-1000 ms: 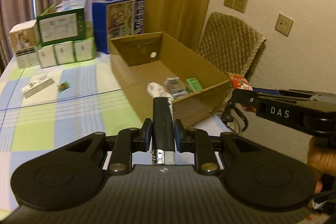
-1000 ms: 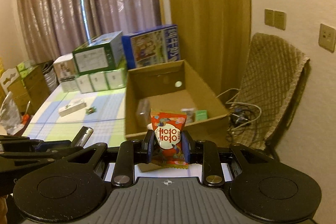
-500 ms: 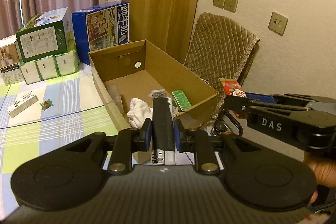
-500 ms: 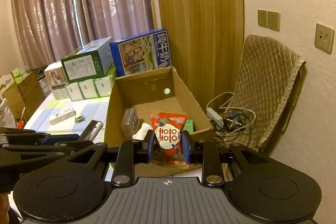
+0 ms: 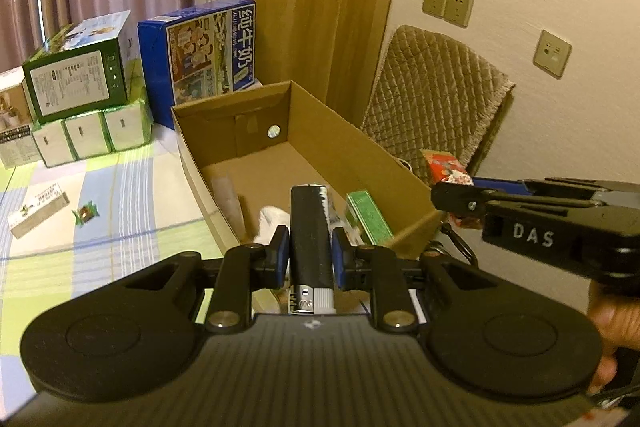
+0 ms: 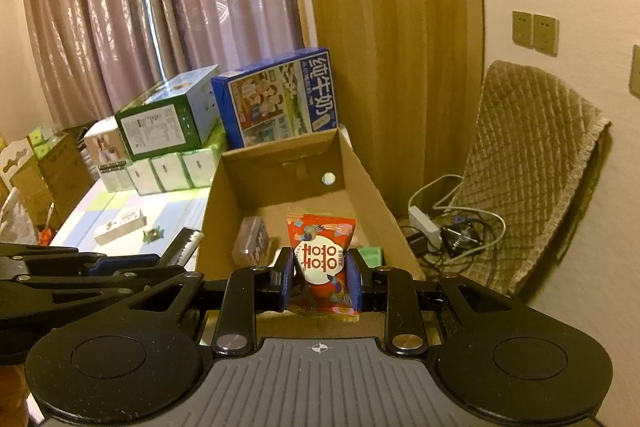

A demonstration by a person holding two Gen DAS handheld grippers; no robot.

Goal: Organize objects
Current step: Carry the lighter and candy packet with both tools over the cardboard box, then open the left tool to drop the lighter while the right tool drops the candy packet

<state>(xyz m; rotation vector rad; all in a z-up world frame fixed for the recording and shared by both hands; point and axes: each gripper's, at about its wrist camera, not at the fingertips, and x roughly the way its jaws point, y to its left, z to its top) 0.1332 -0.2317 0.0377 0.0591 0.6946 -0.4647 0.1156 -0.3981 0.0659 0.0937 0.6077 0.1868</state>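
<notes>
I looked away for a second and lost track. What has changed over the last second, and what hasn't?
Both grippers have moved forward, toward and over the cardboard box, which now looms larger in both views. Unchanged: the left gripper stays shut on the black lighter, the right gripper on the red snack packet. Nothing was released; the items in the box and on the table lie as before.

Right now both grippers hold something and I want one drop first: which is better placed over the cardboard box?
Probably the right. The right gripper holds the red snack packet above the cardboard box opening. The left gripper, clamping the black lighter, sits nearer the front wall.
</notes>
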